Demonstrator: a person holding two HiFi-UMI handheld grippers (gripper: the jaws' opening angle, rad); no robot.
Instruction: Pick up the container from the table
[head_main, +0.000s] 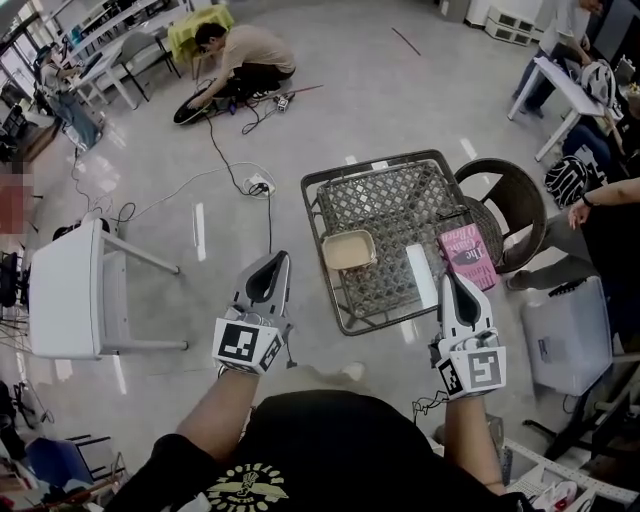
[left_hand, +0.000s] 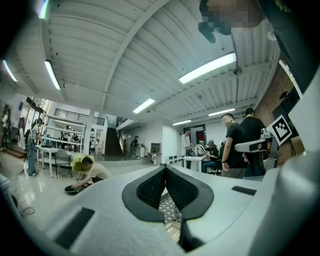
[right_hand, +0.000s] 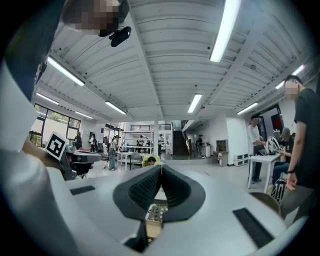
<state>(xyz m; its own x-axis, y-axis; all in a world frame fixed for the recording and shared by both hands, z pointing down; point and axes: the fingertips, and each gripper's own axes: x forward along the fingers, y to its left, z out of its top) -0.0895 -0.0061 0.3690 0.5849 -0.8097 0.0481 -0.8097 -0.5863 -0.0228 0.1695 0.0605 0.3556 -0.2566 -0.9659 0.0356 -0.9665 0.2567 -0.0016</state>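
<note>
Left gripper (head_main: 280, 258) and right gripper (head_main: 447, 277): jaws closed, empty, at the wicker desk's (head_main: 395, 200) near edge. Container (head_main: 349, 250) sits by its left edge, clear floor (head_main: 200, 290) beyond.

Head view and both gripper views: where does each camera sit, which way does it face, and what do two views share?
Head view: on the person's head, looking steeply down at the wicker table with the container; forearms, left gripper and right gripper show.
Left gripper view: on that gripper, facing level across the hall; its shut jaws show.
Right gripper view: on that gripper, facing level too; its shut jaws show.
Shared: all three show the crouching person.
</note>
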